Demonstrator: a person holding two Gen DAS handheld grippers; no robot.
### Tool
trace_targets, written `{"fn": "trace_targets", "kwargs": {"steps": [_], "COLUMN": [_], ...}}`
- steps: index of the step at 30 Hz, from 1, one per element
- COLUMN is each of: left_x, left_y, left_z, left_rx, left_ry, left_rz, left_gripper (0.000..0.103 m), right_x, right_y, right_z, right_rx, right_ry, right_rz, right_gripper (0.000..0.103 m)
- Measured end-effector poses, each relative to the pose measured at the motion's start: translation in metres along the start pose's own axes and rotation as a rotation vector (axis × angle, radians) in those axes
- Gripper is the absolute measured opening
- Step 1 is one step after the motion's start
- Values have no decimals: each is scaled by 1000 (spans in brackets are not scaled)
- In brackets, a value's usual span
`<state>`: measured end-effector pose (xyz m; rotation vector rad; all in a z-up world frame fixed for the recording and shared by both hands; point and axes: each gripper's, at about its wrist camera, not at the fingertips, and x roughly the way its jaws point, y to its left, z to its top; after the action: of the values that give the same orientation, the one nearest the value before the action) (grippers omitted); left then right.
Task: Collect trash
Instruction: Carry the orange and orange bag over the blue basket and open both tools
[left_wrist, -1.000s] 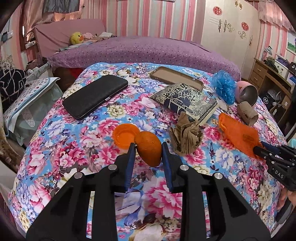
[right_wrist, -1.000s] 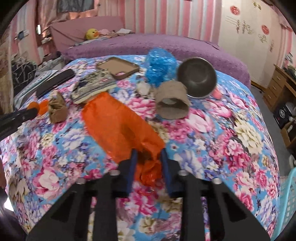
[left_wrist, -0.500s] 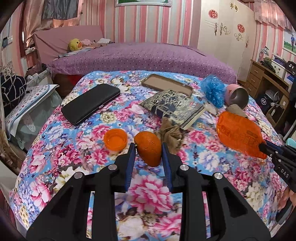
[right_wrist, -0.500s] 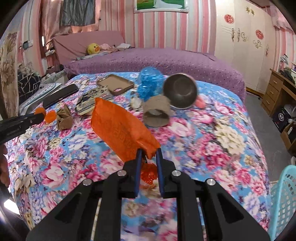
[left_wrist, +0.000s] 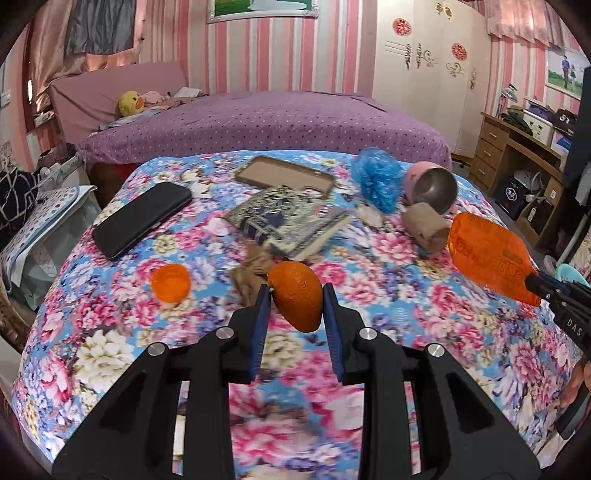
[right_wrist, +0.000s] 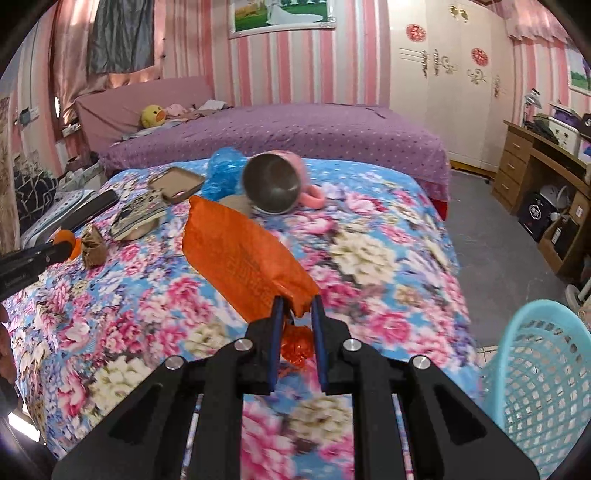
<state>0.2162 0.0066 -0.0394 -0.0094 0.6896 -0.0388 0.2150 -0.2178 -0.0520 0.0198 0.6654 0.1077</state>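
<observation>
left gripper (left_wrist: 295, 291) clamps orange peel (left_wrist: 295, 300) | right gripper (right_wrist: 296, 306) pinches orange bag (right_wrist: 240, 254); floral bedspread (right_wrist: 388, 258) edge and blue basket (right_wrist: 543, 369) right of its jaws

Both wrist fisheyes look steeply down, close over the shared floral bedspread (left_wrist: 110, 354).

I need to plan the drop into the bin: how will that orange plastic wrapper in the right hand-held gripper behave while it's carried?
The orange wrapper probably stays fairly stiff: pinched only at one crumpled end by the right hand-held gripper, it juts out without drooping. It looks thin and light, so it may flutter. The glossy film could slip from the pads.
</observation>
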Motion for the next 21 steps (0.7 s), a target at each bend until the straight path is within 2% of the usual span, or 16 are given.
{"fn": "trace_targets", "kwargs": {"steps": [14, 21], "left_x": [2, -2], "left_y": [-56, -95], "left_z": [-8, -8], "left_rx": [46, 68], "left_ry": [3, 10], "left_rz": [-40, -86], "left_gripper": [27, 27], "right_x": [-23, -42], "right_y": [-52, -87], "right_z": [-10, -16], "right_rx": [72, 110], "right_ry": [-20, -37], "right_rz": [-34, -60], "right_gripper": [16, 16]}}
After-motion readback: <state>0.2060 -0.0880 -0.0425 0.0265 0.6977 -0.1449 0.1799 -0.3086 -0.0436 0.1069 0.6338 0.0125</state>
